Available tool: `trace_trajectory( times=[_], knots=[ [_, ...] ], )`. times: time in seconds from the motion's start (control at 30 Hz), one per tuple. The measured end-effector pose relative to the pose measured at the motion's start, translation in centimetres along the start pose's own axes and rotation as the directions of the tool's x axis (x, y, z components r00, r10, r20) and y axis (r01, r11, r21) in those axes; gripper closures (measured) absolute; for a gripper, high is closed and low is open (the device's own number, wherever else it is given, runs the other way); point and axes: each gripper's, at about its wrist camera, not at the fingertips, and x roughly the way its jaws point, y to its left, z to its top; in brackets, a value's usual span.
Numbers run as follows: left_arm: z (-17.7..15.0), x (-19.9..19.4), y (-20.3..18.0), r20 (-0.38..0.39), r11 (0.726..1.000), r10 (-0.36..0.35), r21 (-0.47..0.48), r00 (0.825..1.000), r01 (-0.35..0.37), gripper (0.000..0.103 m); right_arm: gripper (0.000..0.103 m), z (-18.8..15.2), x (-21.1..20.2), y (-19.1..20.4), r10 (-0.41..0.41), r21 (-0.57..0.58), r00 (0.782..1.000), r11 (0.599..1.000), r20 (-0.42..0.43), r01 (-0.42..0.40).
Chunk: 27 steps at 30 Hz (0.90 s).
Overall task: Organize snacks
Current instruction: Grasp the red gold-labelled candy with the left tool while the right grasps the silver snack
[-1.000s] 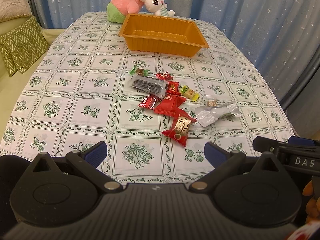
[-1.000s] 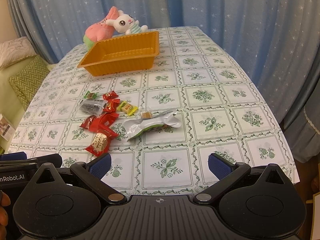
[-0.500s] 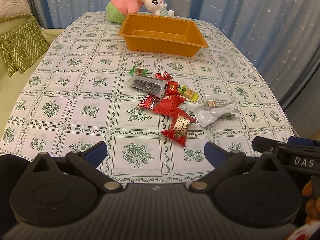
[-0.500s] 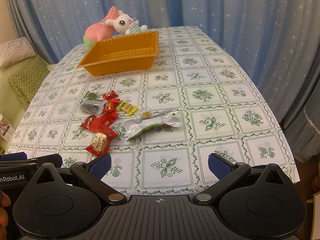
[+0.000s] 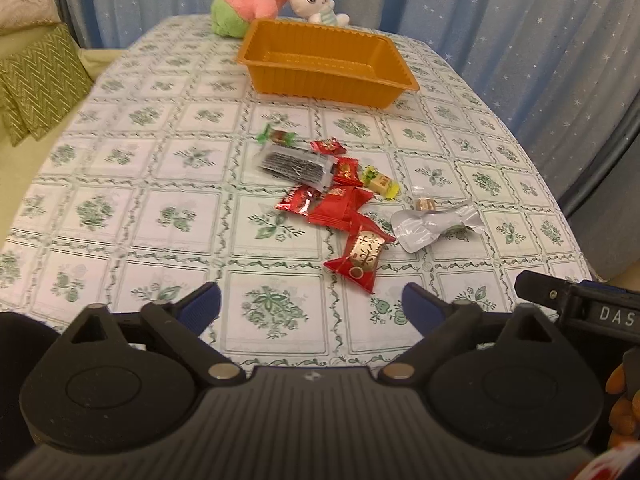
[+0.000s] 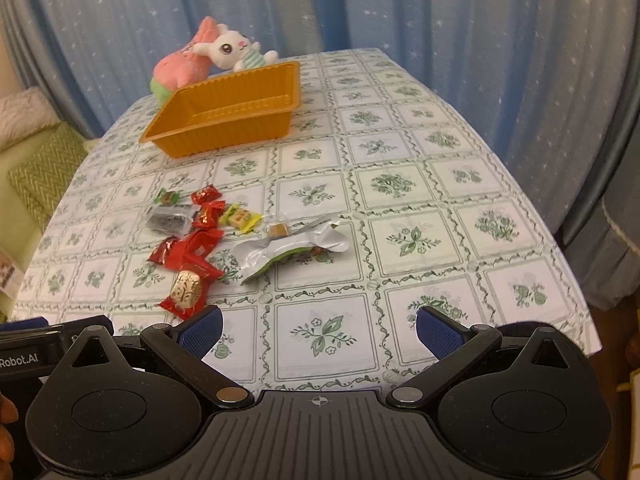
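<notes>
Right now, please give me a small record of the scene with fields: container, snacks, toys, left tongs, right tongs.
container: orange tray, no snacks visible inside, at the far end of the table
snacks: loose pile mid-table; red packet with gold label nearest, silver wrapper beside it, dark packet farther back
toys: white rabbit and pink plush behind the tray
left tongs: open, holding nothing, short of the pile
right tongs: open, holding nothing, over bare tablecloth
</notes>
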Motion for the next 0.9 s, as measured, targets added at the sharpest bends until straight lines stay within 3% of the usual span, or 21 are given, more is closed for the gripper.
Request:
trace_trajectory(
  times=[0.2, 0.27, 0.33, 0.53, 0.7, 0.8, 0.9],
  knots=[
    [0.4, 2.5, -1.1, -0.008, 0.996, -0.029, 0.089, 1.0, 0.029, 0.014, 0.001, 0.5, 1.1, -0.9, 0.007, 0.047, 1.0, 0.999, 0.02, -0.008],
    [0.6, 3.5, -1.7, -0.007, 0.991, -0.032, 0.13, 0.999, 0.033, 0.02, 0.013, 0.8, 1.8, -1.3, 0.02, 0.066, 1.0, 0.998, 0.015, -0.021],
    [0.7, 4.7, -2.3, -0.001, 0.985, -0.032, 0.17, 0.999, 0.032, 0.026, 0.017, 1.0, 2.5, -1.6, 0.03, 0.089, 1.0, 0.996, 0.002, -0.03],
    [0.9, 7.4, -4.3, 0.025, 0.959, -0.036, 0.284, 0.999, 0.027, 0.045, 0.023, 1.2, 4.7, -2.3, 0.043, 0.125, 0.999, 0.991, -0.02, -0.04],
    [0.8, 9.6, -5.1, -0.003, 0.939, -0.025, 0.343, 1.0, 0.024, 0.063, 0.027, 1.5, 6.4, -2.8, 0.07, 0.168, 0.997, 0.984, -0.036, -0.063],
    [0.8, 10.1, -5.0, -0.01, 0.936, -0.018, 0.352, 1.0, 0.021, 0.076, 0.029, 1.9, 7.4, -2.7, 0.099, 0.199, 0.994, 0.976, -0.043, -0.089],
    [0.9, 9.6, -4.7, 0.008, 0.939, -0.014, 0.344, 1.0, 0.01, 0.08, 0.031, 2.4, 8.3, -2.6, 0.132, 0.238, 0.99, 0.964, -0.047, -0.117]
  ],
)
